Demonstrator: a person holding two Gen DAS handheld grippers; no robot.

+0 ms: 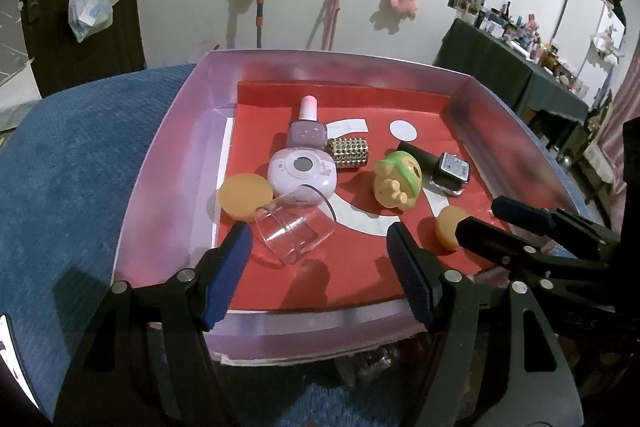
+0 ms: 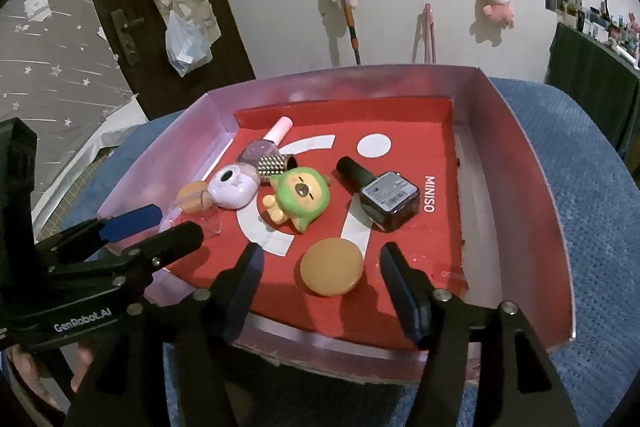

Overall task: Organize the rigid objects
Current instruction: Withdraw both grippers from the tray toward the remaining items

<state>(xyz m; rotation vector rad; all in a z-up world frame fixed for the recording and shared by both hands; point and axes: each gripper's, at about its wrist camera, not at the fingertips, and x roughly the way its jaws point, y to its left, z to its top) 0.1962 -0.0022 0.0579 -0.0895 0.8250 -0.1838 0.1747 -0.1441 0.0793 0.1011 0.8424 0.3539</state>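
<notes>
The left gripper [image 1: 320,251] hangs over the near edge of the shallow pink-walled cardboard box with a red floor [image 1: 168,187], jaws apart and holding nothing. The clear plastic cup [image 1: 294,227] lies on its side just beyond and between the blue pads, nearer the left one; whether that pad touches it cannot be told. The right gripper [image 2: 320,267] is likewise parted and empty, and the round flat orange disc [image 2: 332,267] lies on the red floor between its fingers, clear of both.

Beyond the cup are a second orange disc [image 1: 245,195] and a lilac rounded device with a grey screen [image 1: 302,175], then a lilac nail-polish bottle with a pink cap [image 1: 307,125] and a gold studded cylinder [image 1: 350,153]. Mid-box lies a green and yellow animal figurine [image 2: 298,201], and right of it a dark nail-polish bottle with a black cap [image 2: 382,197]. The box sits on a blue textured cloth [image 1: 80,155].
</notes>
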